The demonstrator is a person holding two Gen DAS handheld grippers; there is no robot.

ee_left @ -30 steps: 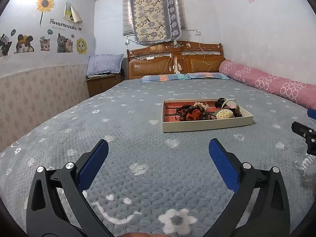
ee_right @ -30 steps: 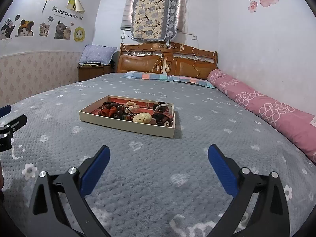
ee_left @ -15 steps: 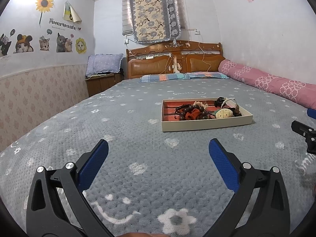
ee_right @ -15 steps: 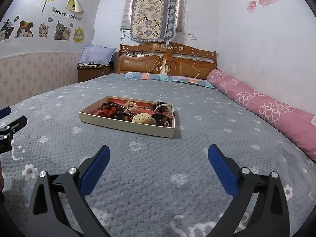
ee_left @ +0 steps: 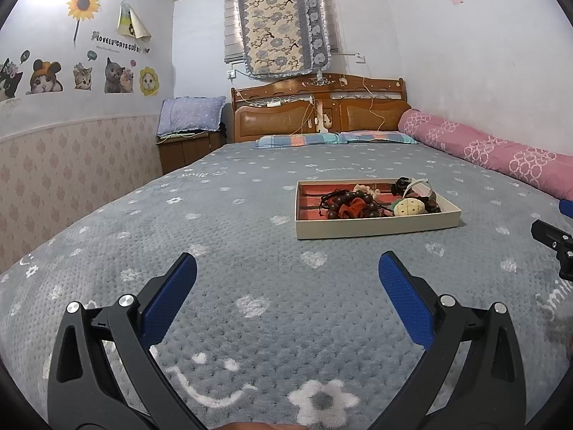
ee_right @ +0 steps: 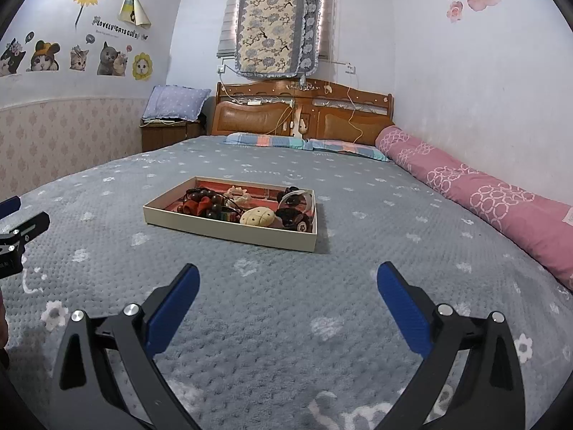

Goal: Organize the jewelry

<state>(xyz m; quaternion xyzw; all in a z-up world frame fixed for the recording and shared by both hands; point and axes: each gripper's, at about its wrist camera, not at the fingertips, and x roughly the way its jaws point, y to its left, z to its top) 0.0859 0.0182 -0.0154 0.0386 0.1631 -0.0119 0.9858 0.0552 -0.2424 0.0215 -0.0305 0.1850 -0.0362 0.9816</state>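
A shallow cream box [ee_left: 376, 227] with a red lining lies on the grey bed cover; in the right wrist view the box [ee_right: 229, 233] is ahead and slightly left. It holds a tangled pile: a dark brown bead bracelet [ee_left: 361, 205] [ee_right: 209, 202], a red-orange piece [ee_left: 352, 208], a round yellow plush piece [ee_left: 408, 208] [ee_right: 257, 216], and dark pieces at the right end [ee_right: 295, 211]. My left gripper [ee_left: 286, 276] is open and empty, well short of the box. My right gripper [ee_right: 286, 283] is open and empty, also short of it.
The grey flowered bed cover [ee_left: 215, 236] spreads all around. A pink bolster [ee_right: 476, 190] lies along the right wall. Striped pillows [ee_left: 333, 139] and a wooden headboard [ee_left: 318, 107] are at the far end. The other gripper's tip shows at the frame edges [ee_left: 555, 240] [ee_right: 21, 231].
Both grippers have stayed open and almost still; the views shift only very slightly. Nothing in the box has moved.
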